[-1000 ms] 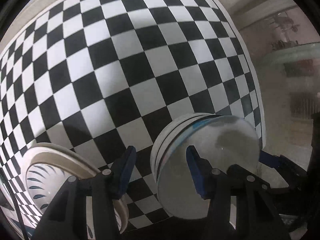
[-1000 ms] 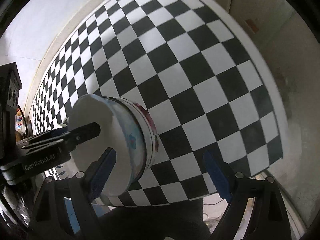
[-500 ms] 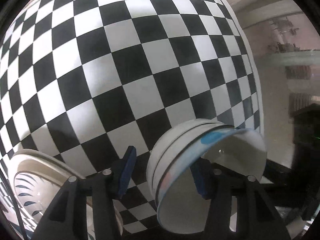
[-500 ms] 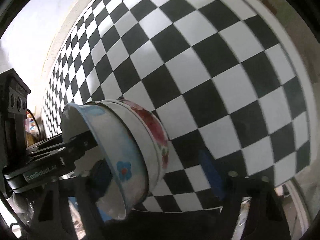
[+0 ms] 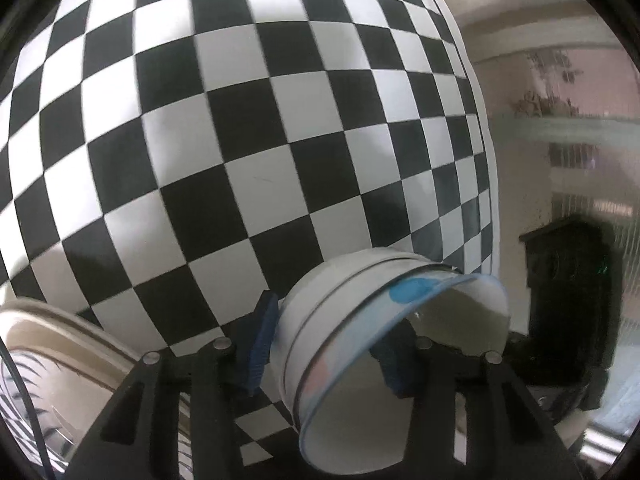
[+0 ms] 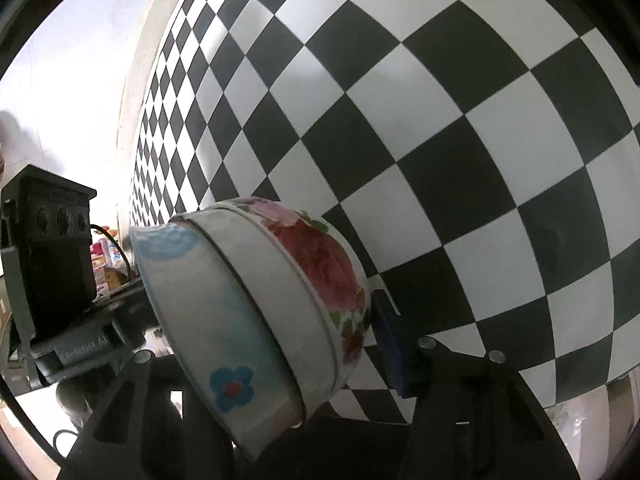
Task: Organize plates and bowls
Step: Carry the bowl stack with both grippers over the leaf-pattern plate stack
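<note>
Right wrist: stacked bowls (image 6: 280, 312) hide left jaw.

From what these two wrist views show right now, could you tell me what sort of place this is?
Probably a home dining or kitchen area: a table under a black-and-white checkered cloth, nested floral bowls held by both grippers, a patterned plate, and a blurred shelf with plants behind.
</note>
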Tool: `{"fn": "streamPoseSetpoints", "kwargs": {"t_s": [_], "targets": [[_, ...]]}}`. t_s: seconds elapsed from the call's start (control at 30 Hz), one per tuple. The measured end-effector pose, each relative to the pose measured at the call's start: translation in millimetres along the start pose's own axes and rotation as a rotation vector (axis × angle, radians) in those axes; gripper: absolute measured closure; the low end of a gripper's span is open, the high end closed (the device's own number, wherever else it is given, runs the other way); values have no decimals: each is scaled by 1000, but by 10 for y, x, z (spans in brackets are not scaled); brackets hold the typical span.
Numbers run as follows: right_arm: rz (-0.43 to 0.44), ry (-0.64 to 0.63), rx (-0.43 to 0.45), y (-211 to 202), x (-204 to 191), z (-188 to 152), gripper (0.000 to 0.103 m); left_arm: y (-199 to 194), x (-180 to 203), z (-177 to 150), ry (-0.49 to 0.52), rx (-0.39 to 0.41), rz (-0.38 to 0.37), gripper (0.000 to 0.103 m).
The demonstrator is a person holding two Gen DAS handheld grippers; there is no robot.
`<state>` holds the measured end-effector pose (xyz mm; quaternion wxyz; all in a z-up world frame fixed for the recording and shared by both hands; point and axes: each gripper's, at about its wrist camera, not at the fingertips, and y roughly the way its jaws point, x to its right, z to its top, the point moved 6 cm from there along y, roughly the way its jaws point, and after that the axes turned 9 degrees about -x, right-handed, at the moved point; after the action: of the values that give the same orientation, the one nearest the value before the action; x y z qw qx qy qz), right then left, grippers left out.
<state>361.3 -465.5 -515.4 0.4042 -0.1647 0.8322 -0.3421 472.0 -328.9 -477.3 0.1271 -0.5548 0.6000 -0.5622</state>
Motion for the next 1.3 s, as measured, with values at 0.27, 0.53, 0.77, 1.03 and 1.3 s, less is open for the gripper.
{"fn": "streamPoseSetpoints", "kwargs": {"t_s": [0.27, 0.53, 0.77, 1.03, 1.3], "targets": [[20, -25, -15, 2, 48, -192, 53, -45, -37, -93, -5, 19, -11, 61], [0, -68, -10, -41, -208, -254, 53, -244, -37, -161, -3, 53, -10, 61], [-9, -121, -15, -120, -499, -256, 53, -503, -91, -270, -18, 98, -3, 61], [-33, -204, -33, 34, -998, -242, 53, -783, -300, -452, -66, 166, 5, 61], [-54, -286, -82, 318, -1459, -309, 53, -1004, -695, -754, -146, 224, 2, 61]]}}
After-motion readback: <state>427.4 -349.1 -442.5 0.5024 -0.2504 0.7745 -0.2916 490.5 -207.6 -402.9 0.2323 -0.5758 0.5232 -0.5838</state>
